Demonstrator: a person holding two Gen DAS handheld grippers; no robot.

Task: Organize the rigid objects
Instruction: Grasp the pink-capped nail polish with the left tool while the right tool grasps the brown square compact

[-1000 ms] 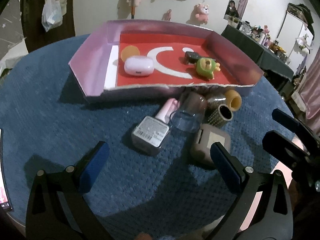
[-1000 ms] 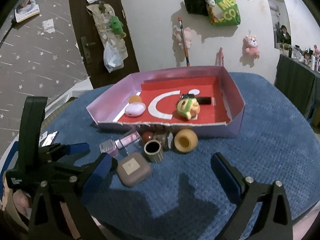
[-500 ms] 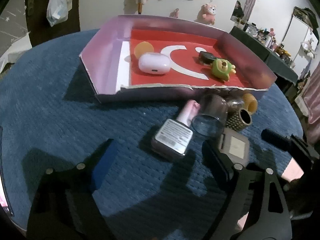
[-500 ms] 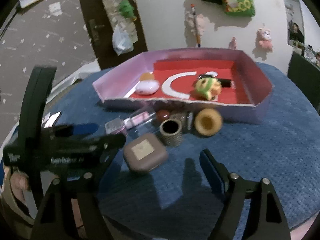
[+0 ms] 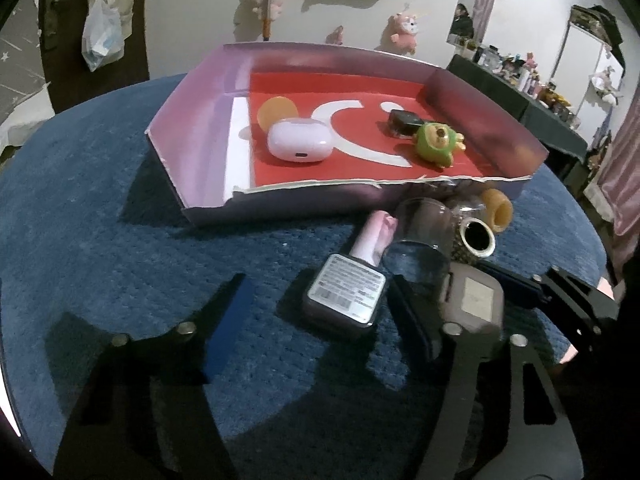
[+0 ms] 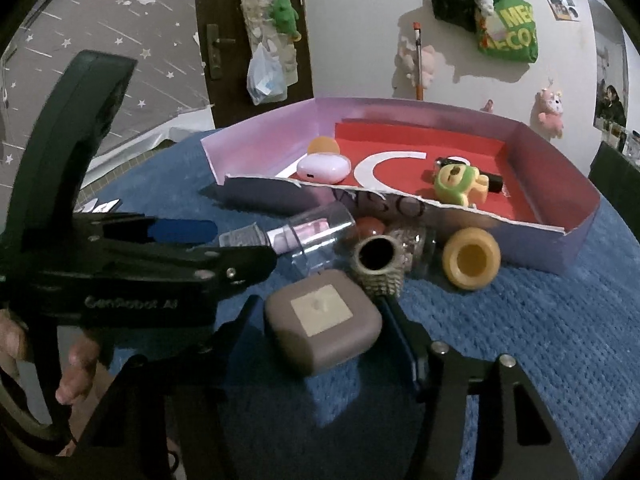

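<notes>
- A round table (image 5: 100, 216) with a blue textured cover carries everything.
- A shallow pink box (image 5: 192, 132) lies toward its far side.
- Just before the box's near wall lie a bottle (image 5: 352, 284), a clear cup (image 5: 420, 236) on its side, a patterned cylinder (image 5: 472, 240), a yellow ring (image 5: 498, 210) and a brown case (image 6: 324, 326).

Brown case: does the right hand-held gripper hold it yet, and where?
Apparently not yet. The brown case lies between the right hand-held gripper's jaws, which have just been closing toward its sides; a gap shows beside one finger.
</notes>
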